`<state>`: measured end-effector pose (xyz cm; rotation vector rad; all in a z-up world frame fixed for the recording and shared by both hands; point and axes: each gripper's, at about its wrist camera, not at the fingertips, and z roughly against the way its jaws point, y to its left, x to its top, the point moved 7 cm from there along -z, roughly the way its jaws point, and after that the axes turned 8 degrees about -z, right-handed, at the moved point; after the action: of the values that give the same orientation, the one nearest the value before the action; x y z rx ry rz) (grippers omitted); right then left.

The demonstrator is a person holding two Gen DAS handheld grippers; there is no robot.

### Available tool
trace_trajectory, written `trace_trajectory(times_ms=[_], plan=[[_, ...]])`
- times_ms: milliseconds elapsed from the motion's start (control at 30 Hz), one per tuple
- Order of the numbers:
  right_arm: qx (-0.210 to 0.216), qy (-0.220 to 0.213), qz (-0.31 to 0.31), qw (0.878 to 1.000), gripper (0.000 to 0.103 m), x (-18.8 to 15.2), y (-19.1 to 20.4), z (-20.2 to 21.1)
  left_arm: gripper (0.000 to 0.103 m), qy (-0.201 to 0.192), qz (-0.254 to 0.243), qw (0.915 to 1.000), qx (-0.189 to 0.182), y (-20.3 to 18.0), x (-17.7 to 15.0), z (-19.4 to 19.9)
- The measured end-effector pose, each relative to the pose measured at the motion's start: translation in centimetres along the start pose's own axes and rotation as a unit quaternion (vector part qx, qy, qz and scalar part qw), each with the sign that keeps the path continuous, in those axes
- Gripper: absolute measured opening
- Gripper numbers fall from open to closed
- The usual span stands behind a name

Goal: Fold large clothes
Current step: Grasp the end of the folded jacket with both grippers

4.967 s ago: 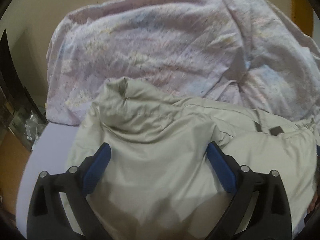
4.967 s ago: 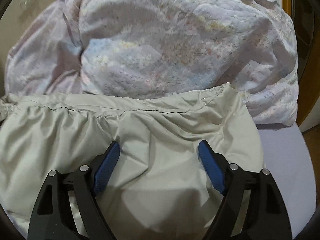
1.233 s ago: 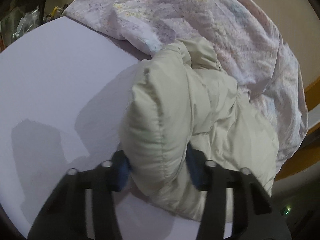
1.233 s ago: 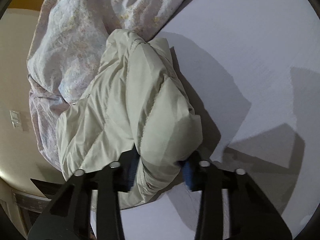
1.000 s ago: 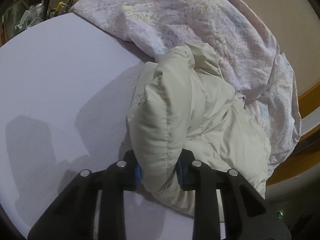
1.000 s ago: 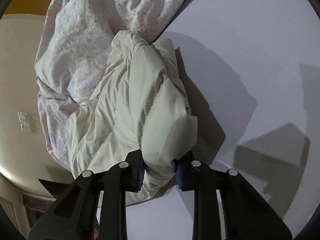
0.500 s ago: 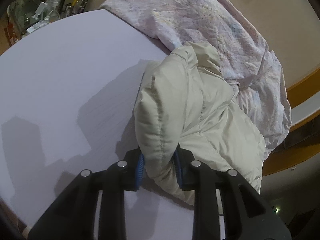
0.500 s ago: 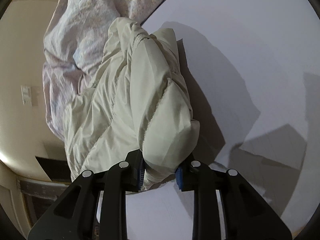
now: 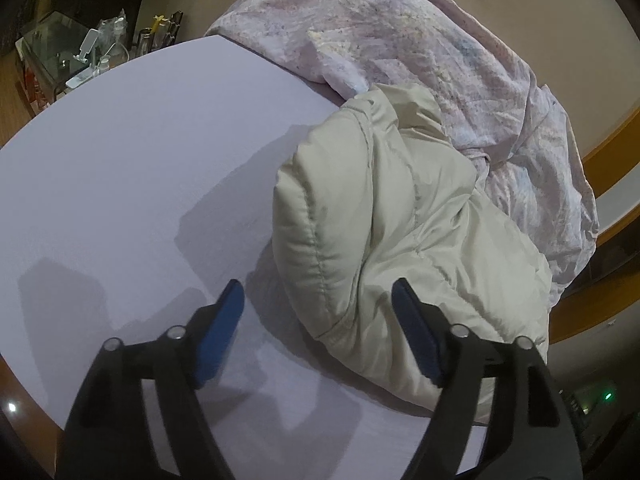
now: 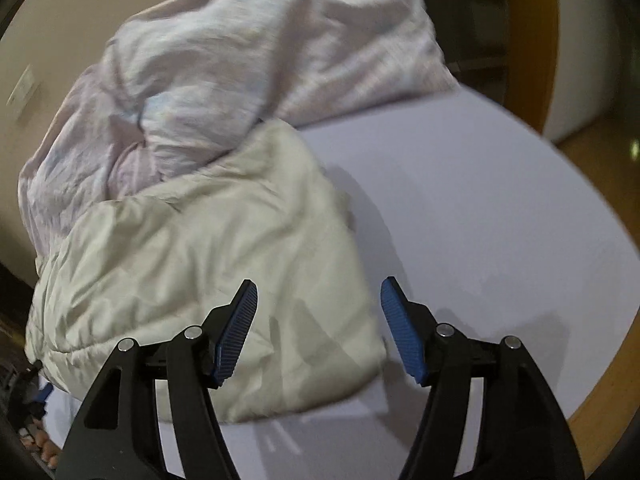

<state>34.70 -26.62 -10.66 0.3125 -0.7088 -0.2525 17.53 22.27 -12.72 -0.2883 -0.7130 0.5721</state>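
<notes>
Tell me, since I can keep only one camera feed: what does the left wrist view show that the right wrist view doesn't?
Only the left wrist view shows the cluttered glass stand beyond the bed's far edge. Only the right wrist view shows the white wall switch. Both show the beige puffer jacket on the lavender sheet, the floral duvet behind it, and open jaws: left gripper, right gripper.

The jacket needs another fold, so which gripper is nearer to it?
Roughly equal. The left gripper is open, its right finger over the jacket edge. The right gripper is open, its left finger over the jacket.
</notes>
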Motion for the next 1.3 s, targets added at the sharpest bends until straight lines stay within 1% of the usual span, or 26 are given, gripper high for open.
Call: trace_trajectory(times_ms=[67, 133, 200, 233, 400, 500, 600, 700, 900, 1000, 1133, 1300], plan=[[0.022, -0.001, 0.026, 0.999, 0.066, 0.0, 2.8, -0.2, 0.082, 0.002, -0.003, 1.0, 0.0, -0.2, -0.1, -0.3], [0.053, 0.013, 0.05, 0.997, 0.066, -0.6, 5.6, -0.6, 0.083, 0.005, -0.006, 1.0, -0.001, -0.5, -0.1, -0.7], [0.085, 0.028, 0.084, 0.992, 0.066, -1.9, 9.0, -1.2, 0.084, 0.007, -0.01, 0.9999, -0.002, -1.0, 0.0, -1.1], [0.093, 0.03, 0.099, 0.99, 0.066, -2.4, 10.1, -1.2, 0.084, 0.008, -0.013, 0.9999, -0.001, -1.3, 0.1, -1.3], [0.112, 0.013, 0.178, 0.977, 0.066, -4.6, 15.6, -1.5, 0.085, 0.007, -0.022, 0.9997, -0.002, -2.4, 0.3, -2.1], [0.104, 0.012, 0.198, 0.975, 0.065, -5.3, 17.1, -2.6, 0.086, 0.006, -0.027, 0.9996, 0.001, -2.8, 0.4, -2.5], [0.087, 0.026, 0.202, 0.975, 0.065, -5.8, 16.9, -4.8, 0.087, 0.004, -0.027, 0.9996, 0.002, -3.0, 0.6, -2.7], [0.078, 0.027, 0.203, 0.976, 0.067, -6.1, 16.5, -6.3, 0.087, 0.002, -0.025, 0.9997, -0.001, -3.0, 0.9, -2.8], [0.068, 0.021, 0.215, 0.974, 0.072, -6.5, 16.6, -7.9, 0.087, -0.002, -0.015, 0.9999, -0.007, -2.9, 1.6, -3.3], [0.065, 0.017, 0.223, 0.972, 0.073, -6.8, 16.6, -8.6, 0.087, -0.005, -0.007, 0.9998, -0.017, -2.8, 1.8, -3.6], [0.048, 0.011, 0.24, 0.97, 0.074, -7.2, 17.1, -9.5, 0.087, -0.001, 0.013, 0.9993, -0.036, -2.7, 1.9, -4.4], [0.046, 0.013, 0.237, 0.97, 0.075, -6.9, 17.3, -10.3, 0.087, -0.005, 0.024, 0.9986, -0.047, -2.8, 2.4, -4.9]])
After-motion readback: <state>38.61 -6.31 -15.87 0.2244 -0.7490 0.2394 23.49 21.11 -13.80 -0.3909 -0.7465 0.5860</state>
